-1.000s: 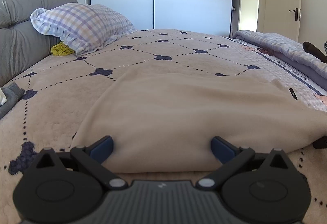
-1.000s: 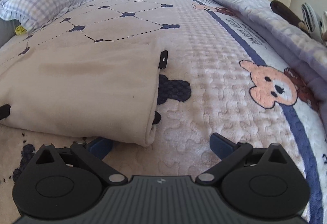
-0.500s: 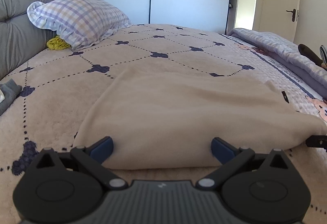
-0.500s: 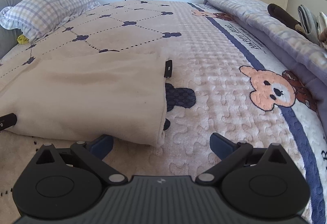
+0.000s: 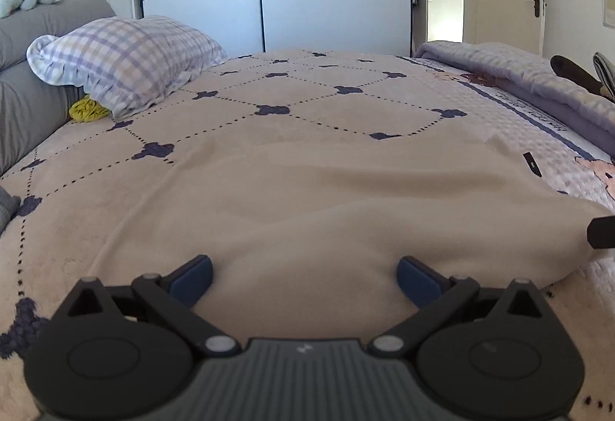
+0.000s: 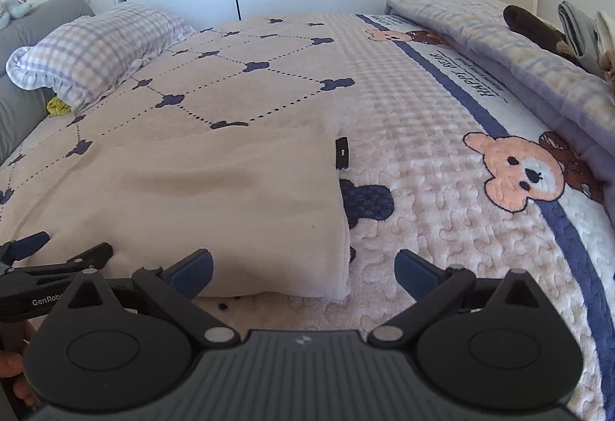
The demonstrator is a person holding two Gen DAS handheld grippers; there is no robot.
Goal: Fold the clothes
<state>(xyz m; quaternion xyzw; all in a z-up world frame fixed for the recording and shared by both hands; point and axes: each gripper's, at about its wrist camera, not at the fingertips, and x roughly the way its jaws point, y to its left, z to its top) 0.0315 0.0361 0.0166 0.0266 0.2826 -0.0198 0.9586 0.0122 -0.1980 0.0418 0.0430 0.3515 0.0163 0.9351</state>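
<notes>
A beige folded garment (image 5: 326,206) lies flat on the bed, with a small black tag (image 5: 532,164) at its right edge. My left gripper (image 5: 303,277) is open, its blue pads on either side of the garment's near folded edge. In the right wrist view the same garment (image 6: 200,198) fills the left half, tag (image 6: 341,153) at its right edge. My right gripper (image 6: 303,267) is open at the garment's near right corner, with the left pad against the fold. The left gripper's fingers (image 6: 57,259) show at that view's far left.
The bed cover (image 6: 423,136) has a dotted diamond pattern and bear prints. A checked pillow (image 5: 127,67) and a yellow cloth (image 5: 86,110) lie at the head. A folded lilac quilt (image 6: 519,60) runs along the right side. A wardrobe and doors stand behind.
Both grippers have drawn back and risen slightly, so more of the room shows. The garment lies as before. The left gripper now shows in the right wrist view.
</notes>
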